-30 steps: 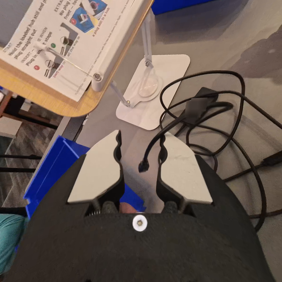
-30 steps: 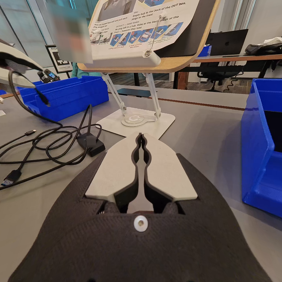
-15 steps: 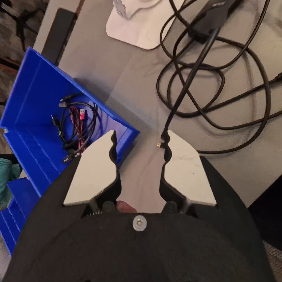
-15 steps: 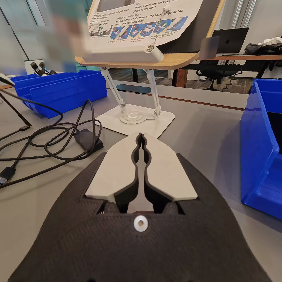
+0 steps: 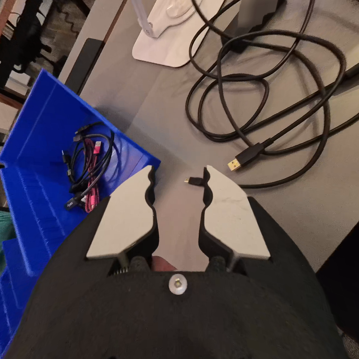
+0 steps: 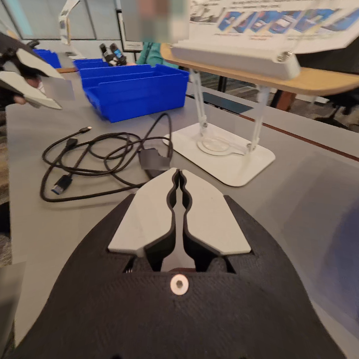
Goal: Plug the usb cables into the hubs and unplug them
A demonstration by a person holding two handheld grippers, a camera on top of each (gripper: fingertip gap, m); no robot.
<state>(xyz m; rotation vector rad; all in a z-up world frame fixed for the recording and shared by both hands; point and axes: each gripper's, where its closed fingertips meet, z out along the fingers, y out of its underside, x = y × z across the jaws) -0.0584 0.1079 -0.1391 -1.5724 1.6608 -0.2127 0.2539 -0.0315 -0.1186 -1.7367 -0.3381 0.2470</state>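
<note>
My left gripper (image 5: 178, 169) is open and held above the table; it also shows at the far left of the right wrist view (image 6: 29, 77). A small black plug (image 5: 194, 181) lies on the grey table under it, next to the right finger, and no pad presses on it. The same plug lies loose on the table in the right wrist view (image 6: 85, 129). Its cable joins a tangle of black cables (image 5: 262, 97) around a black hub (image 6: 153, 172), which is partly covered by a blur patch. A gold-tipped USB-A plug (image 5: 244, 158) lies to the right. My right gripper (image 6: 179, 172) is shut with nothing between its pads.
A blue bin (image 5: 48, 155) holding several black and red cables (image 5: 89, 165) stands at the left, touching the left finger's outline. It shows farther back in the right wrist view (image 6: 136, 97). A white stand base (image 6: 223, 155) carries a tilted board (image 6: 252, 64) with a printed sheet.
The cable end that hung at my left gripper's right finger has dropped and lies on the table. The left gripper swung toward the blue bin. The right gripper turned left, still shut.
</note>
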